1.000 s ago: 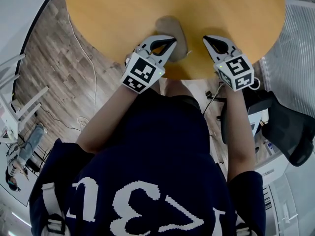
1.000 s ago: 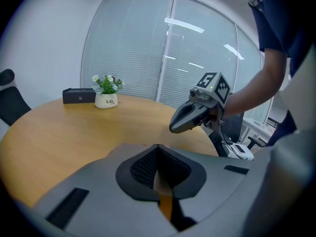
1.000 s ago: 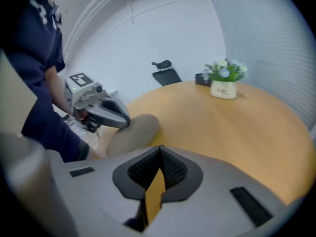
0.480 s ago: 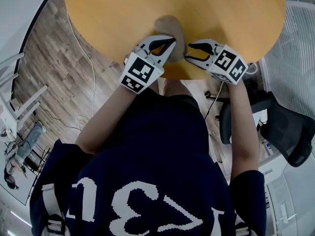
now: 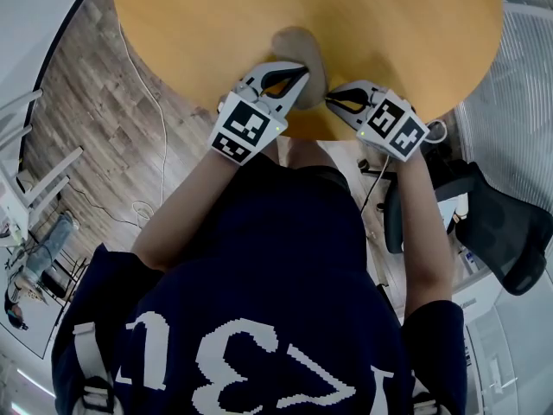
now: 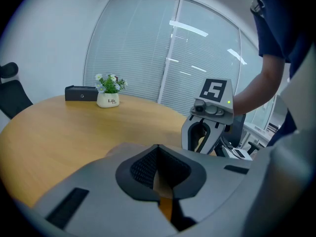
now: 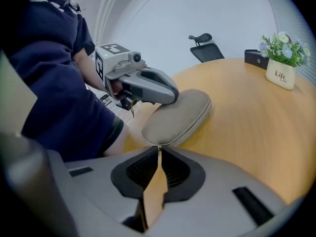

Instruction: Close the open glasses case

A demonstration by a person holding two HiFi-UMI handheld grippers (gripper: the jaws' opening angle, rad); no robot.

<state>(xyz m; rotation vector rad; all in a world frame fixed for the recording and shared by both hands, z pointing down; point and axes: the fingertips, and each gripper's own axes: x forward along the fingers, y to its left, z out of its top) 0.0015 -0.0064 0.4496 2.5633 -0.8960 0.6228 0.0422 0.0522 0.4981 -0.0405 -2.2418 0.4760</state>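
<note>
- Glasses case (image 5: 298, 46): tan and oval, with the lid lying down on the base. Sits on the round wooden table (image 5: 259, 7) near its lower edge, just above the middle of the head view, between the two tools.
- For the left tongs (image 5: 302, 70): jaws pressed fully together with nothing between them. Lies across the left part of the case, tips pointing up and right in the head view. Rests on the upper left end of the case in the right gripper view.
- For the right tongs (image 5: 329, 101): jaws just closing, now almost together. Nips a small pale tab (image 7: 158, 146) at the near rim of the case, at the middle of the right gripper view. Reaches in from the lower right in the head view, tips pointing left at the right side of the case.
- Elsewhere on the table: a white flower pot (image 6: 108, 98) and, just left of it, a black box (image 6: 80, 93), both far across the top at the upper left of the left gripper view.
- Beyond the table: a black office chair (image 5: 501, 223) at the right edge of the head view, wooden floor (image 5: 104, 119) at the left, and window blinds (image 6: 143, 43) across the top of the left gripper view.
- Lower half of the head view: filled by the person's dark shirt (image 5: 259, 275), with both forearms reaching up to the tools.
</note>
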